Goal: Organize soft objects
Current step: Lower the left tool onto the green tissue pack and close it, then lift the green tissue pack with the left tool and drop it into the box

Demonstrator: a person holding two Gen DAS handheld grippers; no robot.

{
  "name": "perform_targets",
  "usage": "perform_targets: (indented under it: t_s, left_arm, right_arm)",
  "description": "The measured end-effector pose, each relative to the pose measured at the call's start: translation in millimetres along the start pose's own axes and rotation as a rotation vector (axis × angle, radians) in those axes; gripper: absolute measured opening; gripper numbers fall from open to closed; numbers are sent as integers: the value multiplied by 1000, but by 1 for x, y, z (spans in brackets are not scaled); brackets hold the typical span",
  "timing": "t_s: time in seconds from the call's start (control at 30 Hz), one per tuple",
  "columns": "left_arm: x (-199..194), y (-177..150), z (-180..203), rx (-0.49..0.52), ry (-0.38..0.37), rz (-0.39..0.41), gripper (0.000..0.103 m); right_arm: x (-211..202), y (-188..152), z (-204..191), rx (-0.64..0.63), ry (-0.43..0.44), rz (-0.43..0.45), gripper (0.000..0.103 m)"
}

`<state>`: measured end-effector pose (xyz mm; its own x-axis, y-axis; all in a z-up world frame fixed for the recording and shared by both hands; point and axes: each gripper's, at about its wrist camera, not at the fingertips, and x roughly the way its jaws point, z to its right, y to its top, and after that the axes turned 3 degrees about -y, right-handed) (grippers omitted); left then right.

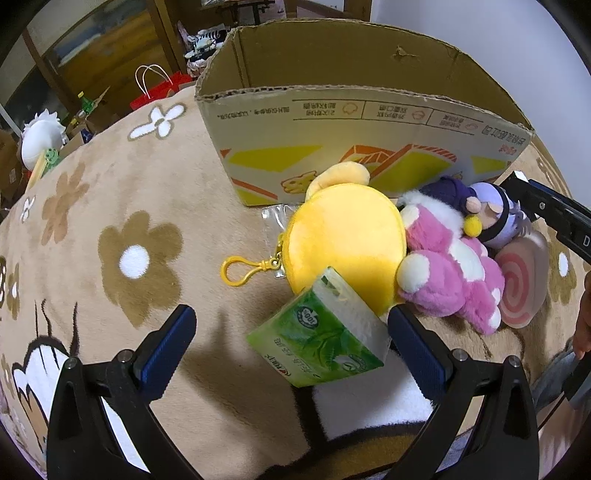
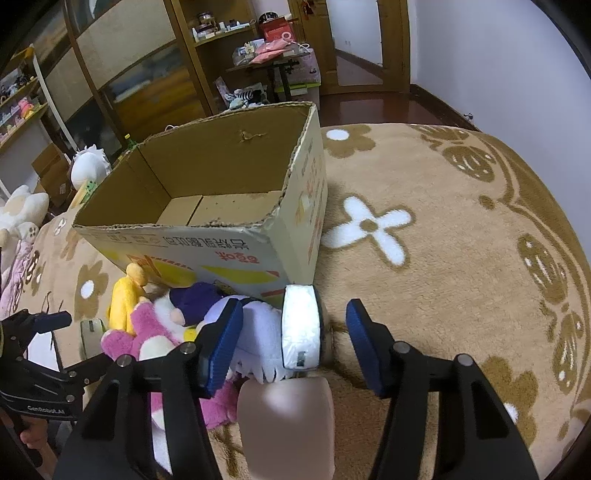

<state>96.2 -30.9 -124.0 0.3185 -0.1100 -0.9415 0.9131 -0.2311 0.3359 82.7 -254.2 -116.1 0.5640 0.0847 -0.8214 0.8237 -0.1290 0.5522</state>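
An open cardboard box (image 1: 332, 110) stands on the flowered blanket; its empty inside shows in the right wrist view (image 2: 221, 177). In front of it lie a yellow plush pouch (image 1: 347, 236) with a clip, a pink plush bear (image 1: 443, 273), a purple-hatted doll (image 1: 484, 210), a pink swirl cushion (image 1: 517, 288) and a green tissue pack (image 1: 317, 332). My left gripper (image 1: 291, 343) is open, its jaws either side of the tissue pack. My right gripper (image 2: 295, 343) is open above the purple doll (image 2: 258, 332), a white pack (image 2: 301, 325) and the swirl cushion (image 2: 284, 417).
The beige flowered blanket (image 2: 443, 258) spreads wide to the right of the box. A red paper bag (image 1: 159, 92), a white plush (image 1: 40, 136) and shelves (image 2: 229, 29) stand beyond the blanket's far edge. More plush toys (image 2: 18, 214) lie at the left.
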Motion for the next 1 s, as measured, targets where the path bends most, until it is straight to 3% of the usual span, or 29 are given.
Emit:
perform_targets:
  t_s: [0.13, 0.2, 0.27, 0.37, 0.7, 1.0]
  left_arm:
    - [4, 1, -5, -19, -41, -14, 92]
    - [7, 1, -7, -34, -76, -33, 85]
    - [10, 0, -8, -41, -110, -41, 71]
    - [13, 1, -7, -26, -104, -36, 70]
    - [2, -1, -6, -57, -117, -13, 66]
    - [-32, -4, -17, -95, -101, 105, 64]
  right_arm:
    - [1, -1, -1, 0, -3, 1, 52]
    - [2, -1, -1, -2, -1, 1, 42]
    - [2, -1, 0, -7, 1, -5, 32]
    - [4, -1, 0, -11, -9, -11, 24]
    - [2, -2, 0, -29, -27, -3, 22]
    - [-10, -1, 5, -2, -20, 34, 21]
